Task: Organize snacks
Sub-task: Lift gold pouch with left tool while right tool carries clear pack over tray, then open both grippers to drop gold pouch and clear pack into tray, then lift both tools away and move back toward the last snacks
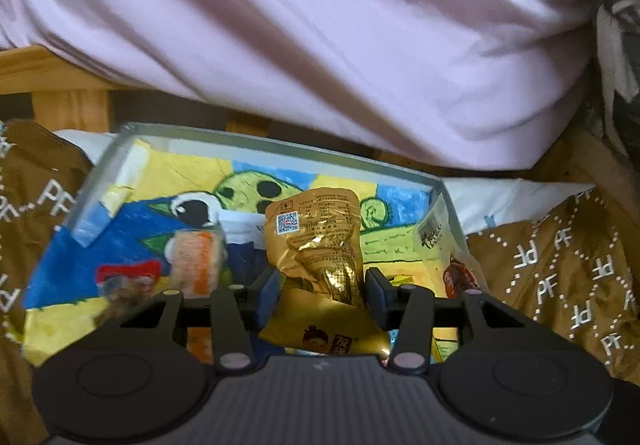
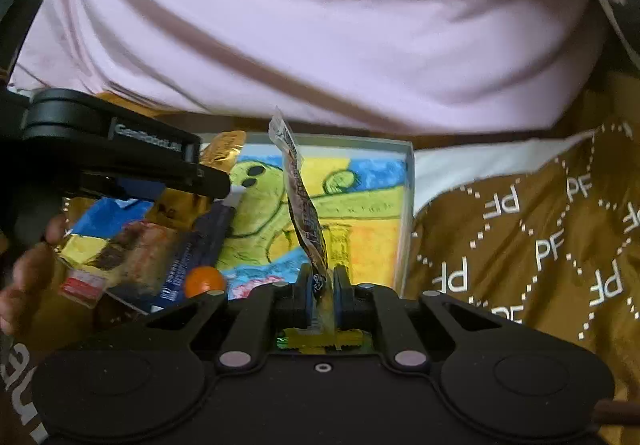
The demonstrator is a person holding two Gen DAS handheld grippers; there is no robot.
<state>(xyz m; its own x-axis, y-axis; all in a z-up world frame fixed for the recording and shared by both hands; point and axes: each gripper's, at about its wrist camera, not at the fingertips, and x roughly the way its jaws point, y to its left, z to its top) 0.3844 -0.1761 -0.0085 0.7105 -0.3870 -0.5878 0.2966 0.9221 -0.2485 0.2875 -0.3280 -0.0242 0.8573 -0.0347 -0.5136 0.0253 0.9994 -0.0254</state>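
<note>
A shallow grey-rimmed tray (image 1: pixel 280 144) lined with a colourful drawing lies on a brown cloth. My left gripper (image 1: pixel 322 295) is shut on a crumpled gold snack packet (image 1: pixel 320 237), which stands up over the tray. In the right wrist view that left gripper (image 2: pixel 212 175) comes in from the left, with the gold packet (image 2: pixel 224 149) sticking out past it. My right gripper (image 2: pixel 322 285) is shut on the lower end of a thin clear packet of dark snack (image 2: pixel 300 205), held upright over the tray's (image 2: pixel 409 205) near right part.
Loose snacks lie in the tray: an orange packet (image 1: pixel 196 265), a red one (image 1: pixel 128 277), a clear one (image 1: pixel 436 237), a dark blue pack (image 2: pixel 200 245) and an orange ball (image 2: pixel 204 281). A person's lilac shirt (image 1: pixel 320 25) is just behind. Brown patterned cloth (image 2: pixel 520 245) surrounds the tray.
</note>
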